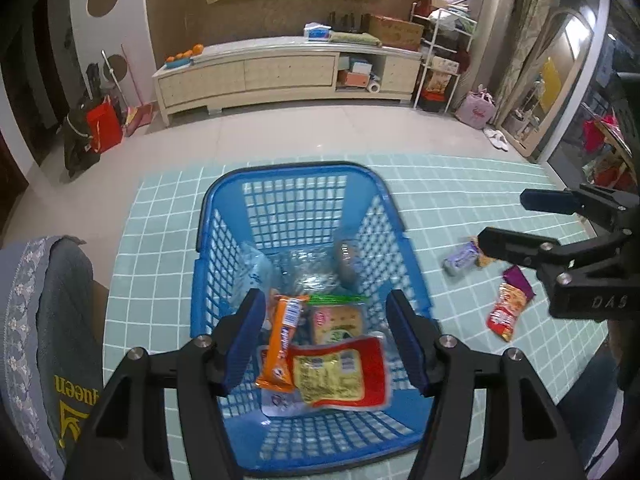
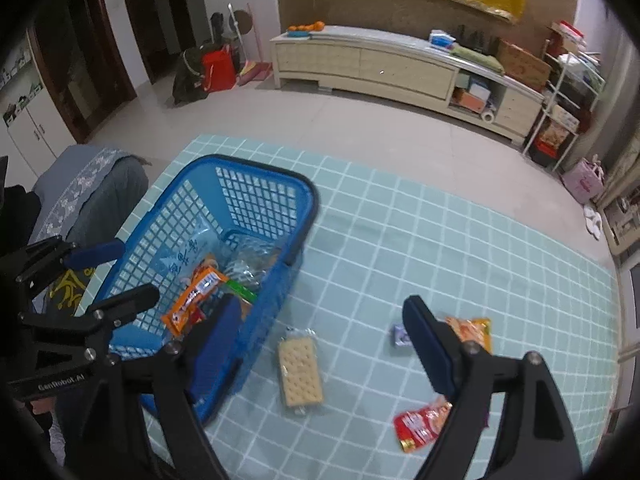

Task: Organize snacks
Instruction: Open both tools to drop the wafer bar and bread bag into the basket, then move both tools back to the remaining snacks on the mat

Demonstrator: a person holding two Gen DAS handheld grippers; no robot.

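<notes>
My left gripper hangs over the near half of the blue basket, jaws spread wide, nothing between them. Directly beneath it inside the basket: a red-and-yellow packet, an orange wrapper on its left edge, a cracker pack behind, and clear plastic bags toward the far wall.

My right gripper is likewise open and empty, held above the teal grid-patterned surface just right of the basket. Between its fingers, lying flat on the surface, is a biscuit pack, close beside the basket's right wall but outside it. Further right on the surface: a red snack pouch, an orange pouch and a small purple packet, partly hidden behind the right finger.
</notes>
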